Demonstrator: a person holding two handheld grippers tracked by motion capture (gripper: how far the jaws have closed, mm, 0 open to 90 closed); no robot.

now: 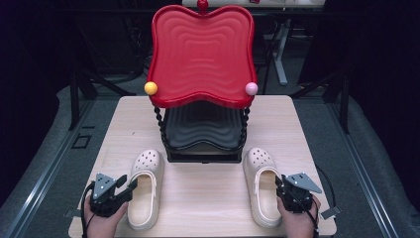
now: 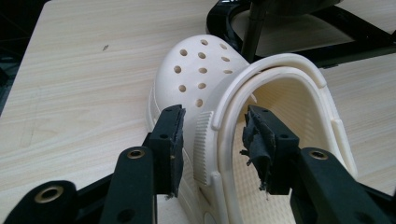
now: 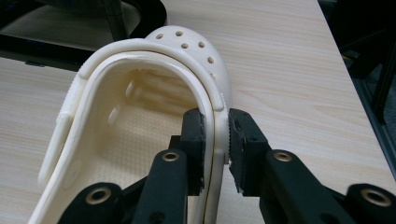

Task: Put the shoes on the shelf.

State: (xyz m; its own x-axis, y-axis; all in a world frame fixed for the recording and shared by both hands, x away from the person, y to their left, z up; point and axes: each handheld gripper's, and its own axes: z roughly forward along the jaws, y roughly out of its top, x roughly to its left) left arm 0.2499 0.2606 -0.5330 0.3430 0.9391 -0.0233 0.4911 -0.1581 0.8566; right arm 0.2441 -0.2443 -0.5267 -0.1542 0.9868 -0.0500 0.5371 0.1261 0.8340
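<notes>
The left gripper (image 2: 212, 140) is straddling the outer side wall of the left clog (image 1: 144, 191), its jaws standing apart with a gap at each pad, one jaw outside the shoe and one inside; the clog's long axis is running ahead of the jaws toward the black and red rack (image 1: 203, 84); the right gripper (image 3: 215, 144) is sitting clamped on the outer wall of the right clog (image 1: 262, 186), whose toe is likewise pointing ahead; both are lying on the table (image 1: 208, 193).
</notes>
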